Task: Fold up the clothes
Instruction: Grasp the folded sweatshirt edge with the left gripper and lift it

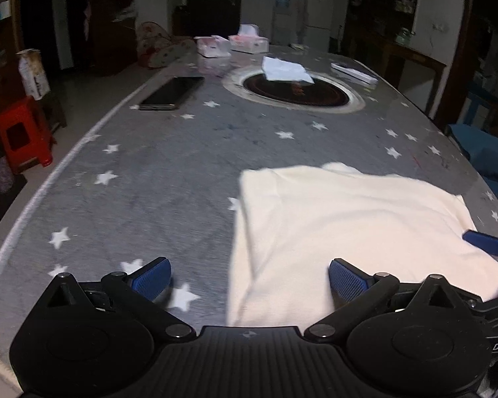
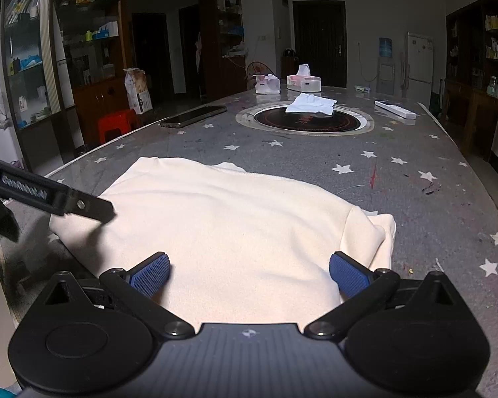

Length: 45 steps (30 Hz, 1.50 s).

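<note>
On the near part of the grey star-patterned table cover [image 2: 315, 165] lies the cream garment [image 2: 235, 232], folded into a flat, roughly rectangular panel. Its long axis runs left to right across the near table edge, as seen in the right wrist view. The right end carries a bunched fold of fabric [image 2: 378, 232] — probably a sleeve, though this cannot be confirmed. The far left corner points toward the phone [image 2: 194, 116]. The upper surface is smooth, with one shallow crease near the far edge.

Right gripper [image 2: 249, 273]: fingers spread wide, blue pads [image 2: 149, 273] set over the near edge of the garment, nothing clamped between them. Whether the pads touch the cloth cannot be told.

Left gripper [image 1: 249, 278]: fingers likewise spread wide and holding nothing. It straddles the garment's left edge [image 1: 239, 232] — one pad over bare table cover, the other over the cream fabric. Part of its black arm shows at the left of the right wrist view, over the garment's left corner.

Farther out, a round dark inset [image 2: 307, 121] sits at the table centre with a folded white cloth [image 2: 312, 103] on it. Beyond it stand two tissue boxes [image 2: 303, 81]; a white bar-shaped item [image 2: 395, 109] lies to the right. A red stool [image 2: 118, 124] stands beside the table, left.
</note>
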Available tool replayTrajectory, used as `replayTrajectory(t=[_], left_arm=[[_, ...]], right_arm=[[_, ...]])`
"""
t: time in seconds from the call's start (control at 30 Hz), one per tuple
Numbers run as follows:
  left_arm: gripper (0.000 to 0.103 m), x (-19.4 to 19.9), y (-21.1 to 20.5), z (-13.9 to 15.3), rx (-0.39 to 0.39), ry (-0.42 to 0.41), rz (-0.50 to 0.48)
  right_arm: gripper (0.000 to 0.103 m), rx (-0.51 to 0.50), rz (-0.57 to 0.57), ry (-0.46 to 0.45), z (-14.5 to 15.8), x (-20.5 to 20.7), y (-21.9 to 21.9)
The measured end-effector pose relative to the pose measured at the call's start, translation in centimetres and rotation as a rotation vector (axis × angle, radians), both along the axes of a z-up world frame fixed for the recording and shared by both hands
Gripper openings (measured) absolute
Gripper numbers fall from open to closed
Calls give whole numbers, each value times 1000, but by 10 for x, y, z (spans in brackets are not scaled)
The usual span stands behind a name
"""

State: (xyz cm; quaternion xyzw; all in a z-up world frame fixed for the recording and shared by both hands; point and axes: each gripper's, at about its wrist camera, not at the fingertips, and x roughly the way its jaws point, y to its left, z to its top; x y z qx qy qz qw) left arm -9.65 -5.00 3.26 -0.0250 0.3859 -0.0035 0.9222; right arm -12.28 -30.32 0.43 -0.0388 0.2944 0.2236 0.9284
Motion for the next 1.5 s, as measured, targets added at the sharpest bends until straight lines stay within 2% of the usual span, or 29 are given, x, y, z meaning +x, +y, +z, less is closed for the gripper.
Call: replayTrajectory(t=[0.17, 0.43, 0.83, 1.0, 1.13, 1.3, 1.37, 1.43, 1.5], left_arm=[[103, -6, 13, -1, -28, -3, 40], [103, -17, 22, -9, -70, -3, 38], [103, -26, 42, -6, -81, -38, 49], [103, -24, 52, -5, -89, -47, 64], [103, -18, 58, -4, -94, -49, 73], [103, -11, 69, 0, -143, -50, 90], [103, -9, 72, 2, -161, -53, 92], [103, -8, 75, 4, -181, -60, 85], [103, -6, 76, 6, -205, -66, 76]], right_arm=[[103, -13, -2, -4, 0, -1, 1], [103, -35, -4, -12, 0, -2, 4], [103, -64, -16, -3, 12, -9, 6], [103, -111, 53, -76, 26, -29, 19], [103, -105, 165, -84, 37, -39, 36], [102, -162, 318, -100, 41, -45, 76], [94, -192, 362, -108, 38, -46, 92], [92, -219, 396, -113, 36, -46, 106], [85, -247, 430, -119, 33, -46, 119]])
